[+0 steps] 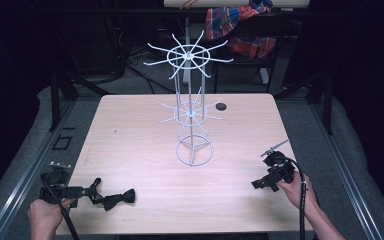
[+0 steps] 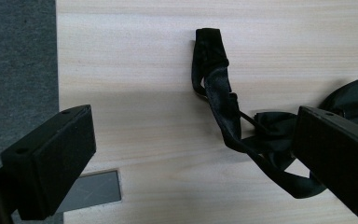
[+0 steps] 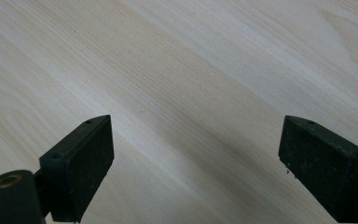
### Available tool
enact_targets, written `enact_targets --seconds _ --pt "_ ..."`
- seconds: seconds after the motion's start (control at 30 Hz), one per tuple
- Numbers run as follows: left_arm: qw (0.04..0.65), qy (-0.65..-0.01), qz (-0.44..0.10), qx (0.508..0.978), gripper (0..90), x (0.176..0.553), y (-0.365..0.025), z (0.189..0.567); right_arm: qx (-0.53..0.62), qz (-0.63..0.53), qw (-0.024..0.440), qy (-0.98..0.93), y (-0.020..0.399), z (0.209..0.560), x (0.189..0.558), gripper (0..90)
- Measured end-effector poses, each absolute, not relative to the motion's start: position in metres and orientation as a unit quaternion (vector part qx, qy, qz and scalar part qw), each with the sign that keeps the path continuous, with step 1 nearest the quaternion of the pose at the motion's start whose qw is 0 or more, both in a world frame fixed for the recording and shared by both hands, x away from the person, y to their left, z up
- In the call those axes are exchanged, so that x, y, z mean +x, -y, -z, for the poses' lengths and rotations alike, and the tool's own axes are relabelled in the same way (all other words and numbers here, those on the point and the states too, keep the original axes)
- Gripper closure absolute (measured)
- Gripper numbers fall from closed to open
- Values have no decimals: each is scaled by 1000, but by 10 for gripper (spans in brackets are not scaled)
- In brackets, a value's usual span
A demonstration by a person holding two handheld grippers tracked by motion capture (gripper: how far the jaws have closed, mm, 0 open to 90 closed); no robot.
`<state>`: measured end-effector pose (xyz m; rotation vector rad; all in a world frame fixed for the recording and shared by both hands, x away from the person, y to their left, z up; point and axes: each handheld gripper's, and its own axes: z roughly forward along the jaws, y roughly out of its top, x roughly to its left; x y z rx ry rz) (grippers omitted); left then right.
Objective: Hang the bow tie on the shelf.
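Observation:
A black bow tie (image 1: 117, 198) lies flat on the wooden table (image 1: 140, 150) near its front left corner. My left gripper (image 1: 87, 192) points right at it and is open. In the left gripper view the bow tie's strap (image 2: 216, 93) runs between the spread jaws, while the bow (image 2: 349, 95) sits partly behind the right-hand jaw. A white wire rack (image 1: 192, 115) with two rings of spokes stands at the table's middle. My right gripper (image 1: 258, 184) hovers near the front right edge, open, and the right gripper view (image 3: 196, 168) has bare wood between the jaws.
A small dark hole (image 1: 221, 106) marks the tabletop behind the rack. A plaid cloth (image 1: 240, 25) hangs on furniture beyond the table. Grey floor (image 1: 30, 150) and metal rails flank the table on both sides.

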<state>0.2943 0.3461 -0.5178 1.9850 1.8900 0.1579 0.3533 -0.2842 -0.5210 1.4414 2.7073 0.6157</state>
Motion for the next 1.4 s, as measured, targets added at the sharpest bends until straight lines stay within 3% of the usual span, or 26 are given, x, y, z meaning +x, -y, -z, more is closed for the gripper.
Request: enact_targets --seconds 0.8,0.83,0.9,1.07,1.4 --pt "197 -673 -36 712 14 308 -339 526 449 -183 7 -875 277 521 352 103" --pt "195 -672 -32 714 49 311 -339 528 453 -188 3 -872 275 522 352 103" --pt "198 -671 -28 714 209 315 -339 530 450 -180 6 -875 274 523 352 104" --pt "210 -670 -15 712 420 326 -339 536 452 -181 6 -873 274 524 352 104" --pt "212 -662 5 719 710 325 -340 539 450 -180 7 -875 275 523 351 105"
